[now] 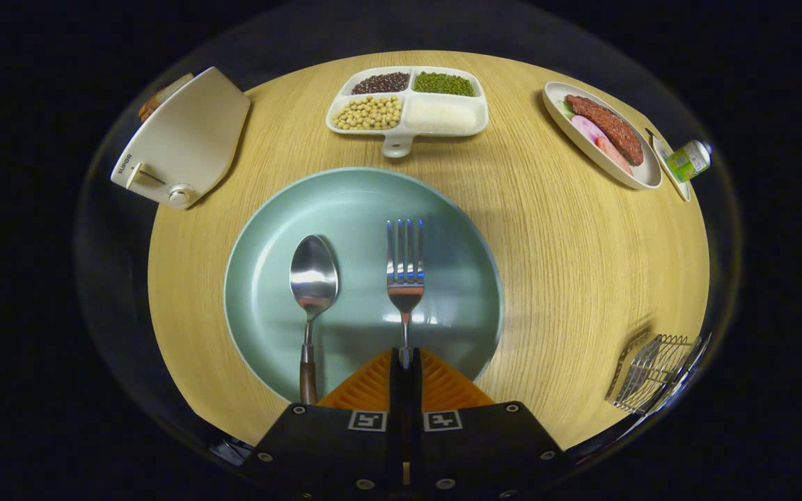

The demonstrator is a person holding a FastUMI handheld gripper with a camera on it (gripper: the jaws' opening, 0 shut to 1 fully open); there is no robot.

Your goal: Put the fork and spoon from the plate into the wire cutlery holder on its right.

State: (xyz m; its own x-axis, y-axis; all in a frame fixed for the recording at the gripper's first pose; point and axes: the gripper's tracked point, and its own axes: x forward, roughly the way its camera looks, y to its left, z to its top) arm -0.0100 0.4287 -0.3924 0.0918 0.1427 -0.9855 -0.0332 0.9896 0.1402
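Gripping the fork (405,278) by its handle, the tongs (405,358) sit closed at the near rim of the plate (345,202), both fingers pressed together on the thin metal stem. The tines point away, lying flat on the plate's middle. Just left of the fork, parallel and apart from it, the spoon (312,292) rests bowl-up with its dark handle reaching the plate's near edge beside the left finger.

The wire cutlery holder (651,372) stands on the bench (568,278) well to the right of the plate, near the bench edge. A clean job here would likely mean lifting straight up first, so the tines clear the rim without dragging, then swinging right and tipping the fork upright over the holder. The grip is far back on the handle, so the head may droop or swivel; a slow, steady carry seems wise.

Beyond the plate sit a divided tray of beans and grains (408,104), a dish of sliced meat (603,136) and a pale appliance (182,142).
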